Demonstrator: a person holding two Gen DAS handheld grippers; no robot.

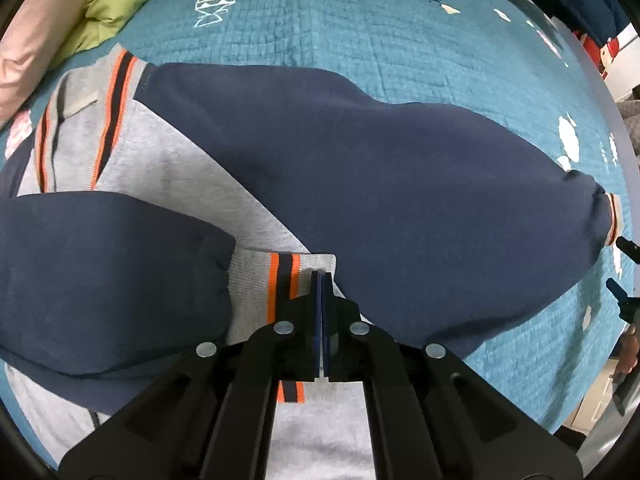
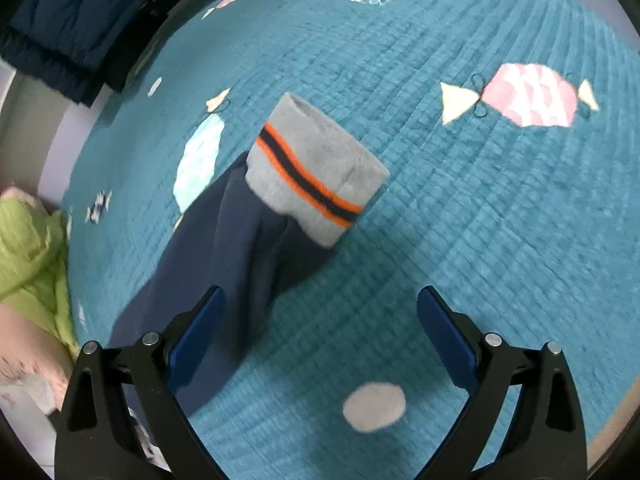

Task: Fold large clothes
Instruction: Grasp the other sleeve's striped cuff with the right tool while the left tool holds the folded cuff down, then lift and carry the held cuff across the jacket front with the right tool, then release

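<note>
A grey sweatshirt with navy sleeves lies flat on the teal quilt. One navy sleeve is folded across the body. Its grey cuff has orange and navy stripes, and my left gripper is shut on that cuff's edge. The other sleeve stretches out to the right and ends in a matching cuff. My right gripper hangs open above the quilt just short of that cuff, with the navy sleeve running under its left finger. Nothing is between its pads.
A green blanket and a pink pillow lie at the far left of the bed. Dark blue clothes are piled beyond the bed's far corner. The bed's edge runs close to the outstretched cuff.
</note>
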